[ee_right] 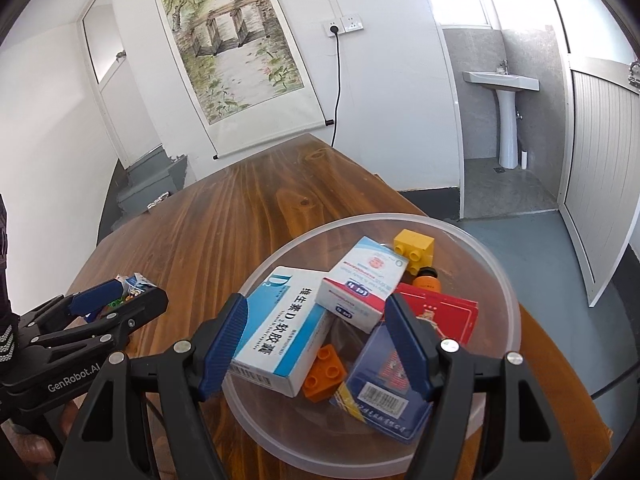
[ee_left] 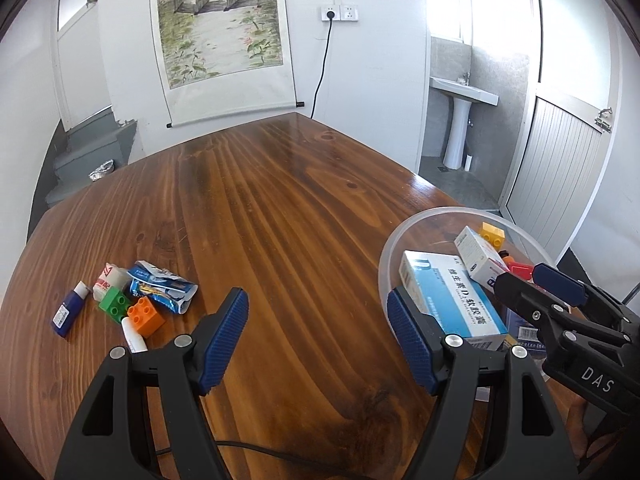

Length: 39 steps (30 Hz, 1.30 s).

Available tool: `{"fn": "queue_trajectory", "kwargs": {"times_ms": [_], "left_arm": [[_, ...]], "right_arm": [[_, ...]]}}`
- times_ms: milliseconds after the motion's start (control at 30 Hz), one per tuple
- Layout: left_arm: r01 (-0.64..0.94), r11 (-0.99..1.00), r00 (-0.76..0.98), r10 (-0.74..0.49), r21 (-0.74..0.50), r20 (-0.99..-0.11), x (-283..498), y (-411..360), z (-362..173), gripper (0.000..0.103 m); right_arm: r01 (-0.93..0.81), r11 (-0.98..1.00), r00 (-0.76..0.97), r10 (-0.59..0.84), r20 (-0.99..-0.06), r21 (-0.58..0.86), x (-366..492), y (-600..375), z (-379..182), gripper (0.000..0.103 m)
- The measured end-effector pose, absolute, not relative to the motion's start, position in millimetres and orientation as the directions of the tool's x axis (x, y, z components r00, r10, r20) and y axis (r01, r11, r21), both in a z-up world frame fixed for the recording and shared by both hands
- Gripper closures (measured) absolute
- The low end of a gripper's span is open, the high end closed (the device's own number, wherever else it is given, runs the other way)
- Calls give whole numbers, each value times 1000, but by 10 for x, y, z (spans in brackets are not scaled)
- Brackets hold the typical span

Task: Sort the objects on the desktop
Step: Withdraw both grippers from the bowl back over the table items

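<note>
Both claws stand released with nothing between their pads: the right claw [ee_right: 316, 344] hangs over the clear plastic bowl [ee_right: 508, 280], and the left claw [ee_left: 316, 344] hangs over bare desk [ee_left: 280, 200] to the left of that bowl. Inside the bowl lie a blue-and-white vitamin box [ee_right: 280, 332], a smaller white box with a red band [ee_right: 360, 284] leaning across it, a yellow brick [ee_right: 414, 248] at the far side, an orange brick [ee_right: 324, 372] at the near side, a red card packet [ee_right: 444, 312], a dark blue packet with a barcode [ee_right: 380, 396], and an orange-capped item, mostly hidden, beside the yellow brick. So I judge a good part of the sorting to be done. Well to the left of the bowl, a small pile is not yet sorted: a blue bottle with a white cap [ee_left: 70, 310], a white and red packet [ee_left: 108, 280], a crumpled blue wrapper [ee_left: 164, 286], a green brick [ee_left: 116, 304], a second orange brick [ee_left: 146, 316] and a white tube [ee_left: 134, 338] partly behind the left claw's finger. By my reckoning, roughly half the things remain, and whether all belong in this one bowl I cannot tell.
</note>
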<state>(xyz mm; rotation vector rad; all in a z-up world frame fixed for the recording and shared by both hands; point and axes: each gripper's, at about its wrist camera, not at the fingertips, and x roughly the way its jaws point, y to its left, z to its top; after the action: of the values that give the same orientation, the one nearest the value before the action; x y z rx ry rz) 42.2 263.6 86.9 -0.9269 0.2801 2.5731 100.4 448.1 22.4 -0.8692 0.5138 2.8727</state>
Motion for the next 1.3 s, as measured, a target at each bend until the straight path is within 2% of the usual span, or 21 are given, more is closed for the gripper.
{"fn": "queue_trajectory", "kwargs": {"times_ms": [667, 1300], "left_arm": [[-253, -967, -736, 189, 5, -650, 167, 1543, 821, 28], [-35, -998, -723, -16, 60, -691, -272, 397, 582, 28]], "right_arm": [[3, -971, -803, -144, -578, 239, 574, 3460, 244, 28], [183, -965, -723, -261, -639, 186, 169, 2578, 98, 28]]}}
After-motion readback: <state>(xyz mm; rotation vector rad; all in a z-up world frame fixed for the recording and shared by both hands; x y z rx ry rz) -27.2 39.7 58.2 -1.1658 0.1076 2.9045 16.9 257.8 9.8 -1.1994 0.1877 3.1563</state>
